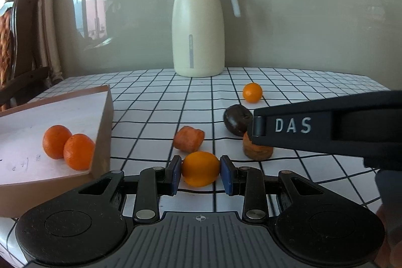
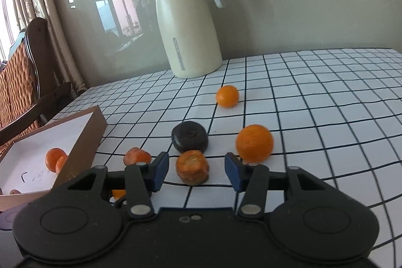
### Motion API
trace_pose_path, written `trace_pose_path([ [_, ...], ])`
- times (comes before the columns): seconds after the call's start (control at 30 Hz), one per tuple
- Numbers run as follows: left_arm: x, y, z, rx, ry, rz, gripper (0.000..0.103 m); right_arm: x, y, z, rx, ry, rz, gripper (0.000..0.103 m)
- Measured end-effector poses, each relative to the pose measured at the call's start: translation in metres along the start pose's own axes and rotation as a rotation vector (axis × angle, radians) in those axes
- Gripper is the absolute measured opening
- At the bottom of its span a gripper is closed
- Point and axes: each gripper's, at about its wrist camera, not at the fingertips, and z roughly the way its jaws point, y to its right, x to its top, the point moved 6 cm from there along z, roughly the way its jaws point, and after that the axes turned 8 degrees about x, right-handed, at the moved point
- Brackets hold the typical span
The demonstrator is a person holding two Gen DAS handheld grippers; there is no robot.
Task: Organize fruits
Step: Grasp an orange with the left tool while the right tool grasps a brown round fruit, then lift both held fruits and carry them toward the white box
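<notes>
Orange fruit (image 1: 200, 168), near the tabletop's (image 1: 155, 107) front edge beside the box (image 1: 101, 132), sits pinched in the left tool (image 1: 200, 173): light, smooth, squashable, best gripped across its middle. Right tool (image 2: 196, 171) gapes wide around 1 carrot chunk (image 2: 192, 167).

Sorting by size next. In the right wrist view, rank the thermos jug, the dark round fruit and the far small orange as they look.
1. thermos jug
2. dark round fruit
3. far small orange, though it lies farther from the camera
</notes>
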Motion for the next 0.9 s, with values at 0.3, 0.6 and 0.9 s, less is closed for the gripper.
trace_pose_path([
  [0.3, -0.002, -0.008, 0.003, -0.003, -0.019, -0.005, 0.034, -0.004, -0.002, 0.021, -0.023, -0.040, 0.022, 0.028],
  [0.6, -0.002, -0.010, 0.004, -0.012, -0.032, -0.025, 0.034, -0.006, -0.004, 0.016, -0.051, -0.040, -0.015, 0.023],
  [0.9, -0.003, -0.010, 0.004, -0.009, -0.030, -0.026, 0.034, -0.012, 0.006, -0.007, -0.081, -0.042, -0.030, 0.023],
])
